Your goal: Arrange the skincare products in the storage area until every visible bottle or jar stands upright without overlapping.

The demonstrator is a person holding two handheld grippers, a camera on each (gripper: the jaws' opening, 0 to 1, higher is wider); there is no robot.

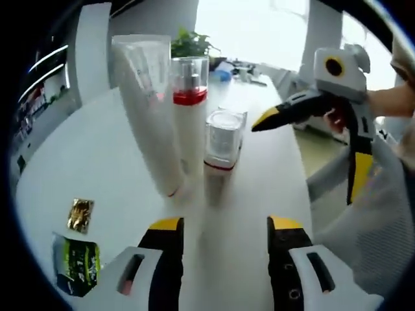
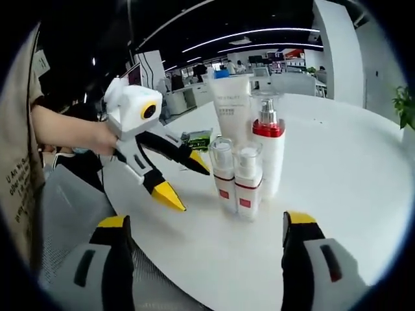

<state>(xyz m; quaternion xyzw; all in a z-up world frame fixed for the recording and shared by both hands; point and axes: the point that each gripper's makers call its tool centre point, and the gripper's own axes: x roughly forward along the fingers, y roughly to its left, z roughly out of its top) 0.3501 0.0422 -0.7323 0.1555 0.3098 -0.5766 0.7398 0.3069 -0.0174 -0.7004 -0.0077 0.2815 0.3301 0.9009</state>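
Several skincare products stand upright in a tight cluster on the white table (image 1: 84, 162). In the left gripper view I see a white tube (image 1: 146, 110), a tall pump bottle with a red band (image 1: 189, 113) and a small clear-capped bottle (image 1: 222, 152). The right gripper view shows the tube (image 2: 232, 103), the pump bottle (image 2: 268, 152) and two small bottles (image 2: 224, 175) (image 2: 247, 184) in front. My left gripper (image 1: 226, 224) (image 2: 194, 190) is open, just short of the cluster. My right gripper (image 2: 207, 221) (image 1: 309, 159) is open too, wide, one jaw tip near the small bottles.
A gold sachet (image 1: 80, 215) and a green sachet (image 1: 76, 262) (image 2: 198, 138) lie on the table near the cluster. A potted plant (image 1: 191, 44) stands at the far side. The table's curved edge (image 2: 194, 272) runs close under my right gripper. A person's hand (image 2: 97, 137) holds the left gripper.
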